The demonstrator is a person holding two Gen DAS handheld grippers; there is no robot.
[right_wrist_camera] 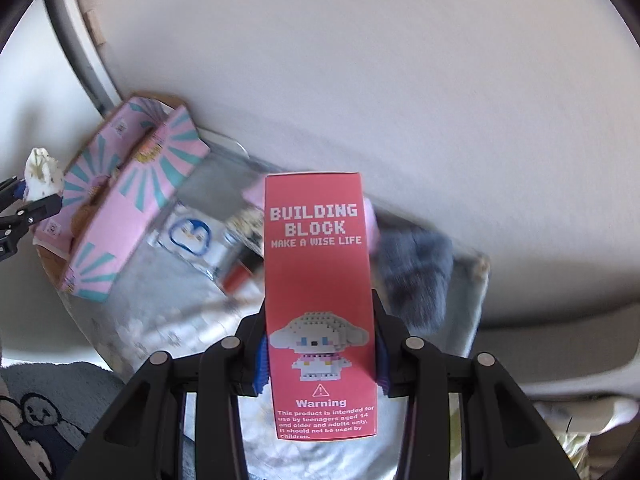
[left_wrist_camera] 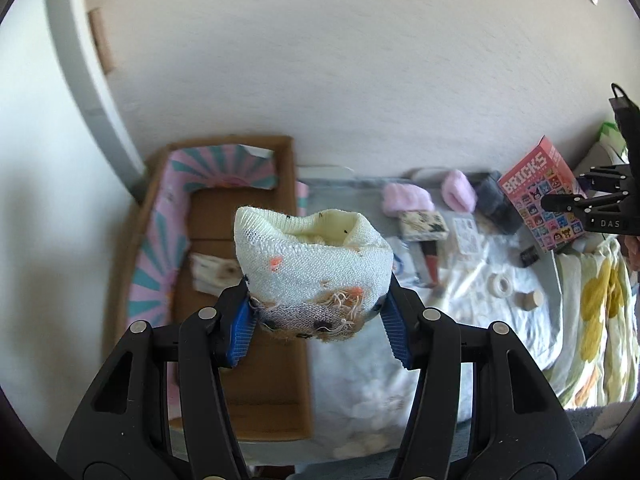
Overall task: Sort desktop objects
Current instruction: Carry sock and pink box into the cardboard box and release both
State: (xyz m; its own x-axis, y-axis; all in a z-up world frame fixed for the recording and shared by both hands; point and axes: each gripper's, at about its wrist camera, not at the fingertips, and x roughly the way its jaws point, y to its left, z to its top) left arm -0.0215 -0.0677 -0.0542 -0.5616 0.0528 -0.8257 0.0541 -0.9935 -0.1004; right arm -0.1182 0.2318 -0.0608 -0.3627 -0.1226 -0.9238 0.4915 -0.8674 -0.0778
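My left gripper (left_wrist_camera: 320,320) is shut on a rolled white sock (left_wrist_camera: 312,256) with orange dots and frayed threads, held in the air over the edge of a cardboard box (left_wrist_camera: 280,360). The same sock (right_wrist_camera: 40,176) shows at the far left of the right wrist view. My right gripper (right_wrist_camera: 320,344) is shut on a red building-block box (right_wrist_camera: 320,280), lifted above the bed. That red box (left_wrist_camera: 540,192) appears at the right of the left wrist view, in the right gripper (left_wrist_camera: 568,200).
The cardboard box has pink-and-teal flaps (left_wrist_camera: 160,248) and a small paper packet (left_wrist_camera: 212,272) inside. On the light bedspread (left_wrist_camera: 460,320) lie pink fluffy socks (left_wrist_camera: 404,198), a grey fluffy item (right_wrist_camera: 416,280), a tape roll (left_wrist_camera: 502,284), a wooden cylinder (left_wrist_camera: 530,300) and a penguin-print pouch (right_wrist_camera: 192,236). A wall stands behind.
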